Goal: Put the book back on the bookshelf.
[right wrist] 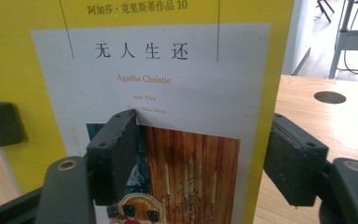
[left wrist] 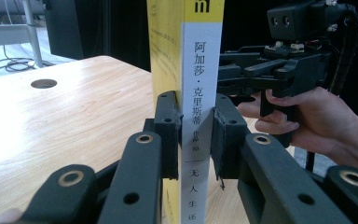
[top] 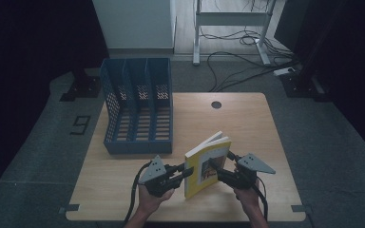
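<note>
The left gripper (left wrist: pixel 193 135) sits lowest at the bench's (top: pixel 247 118) near edge, its fingers (left wrist: pixel 168 126) clamped on the spine of the book (top: pixel 204 164). The book stands upright, long axis vertical, directly ahead of those fingers. The right gripper (right wrist: pixel 205 158) faces the cover from the other side, its fingers (right wrist: pixel 116 149) spread wide; one lies against the cover, the other stands off the fore-edge. The file rack (top: pixel 138 104) lies beyond the left fingers, with bare bench between.
</note>
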`<state>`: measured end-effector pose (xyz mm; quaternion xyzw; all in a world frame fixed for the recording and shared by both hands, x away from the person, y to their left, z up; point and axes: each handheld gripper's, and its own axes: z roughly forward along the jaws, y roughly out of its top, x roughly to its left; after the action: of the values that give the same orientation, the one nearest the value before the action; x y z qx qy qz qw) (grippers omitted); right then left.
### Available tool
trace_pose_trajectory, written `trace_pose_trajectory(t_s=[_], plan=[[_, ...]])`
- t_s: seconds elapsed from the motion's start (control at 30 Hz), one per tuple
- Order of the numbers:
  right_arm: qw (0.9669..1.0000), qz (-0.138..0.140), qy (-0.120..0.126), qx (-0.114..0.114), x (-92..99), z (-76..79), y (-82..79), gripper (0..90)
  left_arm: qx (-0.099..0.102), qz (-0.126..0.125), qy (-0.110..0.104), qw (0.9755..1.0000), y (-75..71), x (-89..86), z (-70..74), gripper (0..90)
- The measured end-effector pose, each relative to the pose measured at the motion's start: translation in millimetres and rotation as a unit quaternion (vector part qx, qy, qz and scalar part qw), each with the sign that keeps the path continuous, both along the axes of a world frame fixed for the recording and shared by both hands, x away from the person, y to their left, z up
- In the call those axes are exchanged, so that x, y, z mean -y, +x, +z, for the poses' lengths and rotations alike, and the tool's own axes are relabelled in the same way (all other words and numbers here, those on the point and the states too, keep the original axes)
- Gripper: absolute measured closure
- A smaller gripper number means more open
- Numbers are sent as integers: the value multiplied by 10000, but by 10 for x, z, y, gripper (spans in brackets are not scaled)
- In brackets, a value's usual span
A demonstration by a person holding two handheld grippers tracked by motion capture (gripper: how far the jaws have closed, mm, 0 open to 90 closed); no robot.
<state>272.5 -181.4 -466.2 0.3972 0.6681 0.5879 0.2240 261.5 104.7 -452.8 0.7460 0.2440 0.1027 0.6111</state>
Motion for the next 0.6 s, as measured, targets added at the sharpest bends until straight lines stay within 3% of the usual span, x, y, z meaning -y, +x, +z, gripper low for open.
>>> trace_pose_trajectory(t_s=[0.13,0.2,0.27,0.6], plan=[[10000,71,17,21,-7,-10,10,324,-241,-173,-73,9995,52,-4,-9,687],[9998,212,53,-16,-29,-17,7,328,-191,-66,-2,9998,44,9,-18,650],[9998,160,-34,57,-61,-21,-4,319,-251,-42,-46,9997,53,-6,-11,658],[9998,206,37,37,-48,-18,-4,328,-336,32,-126,9994,75,-1,-25,639]])
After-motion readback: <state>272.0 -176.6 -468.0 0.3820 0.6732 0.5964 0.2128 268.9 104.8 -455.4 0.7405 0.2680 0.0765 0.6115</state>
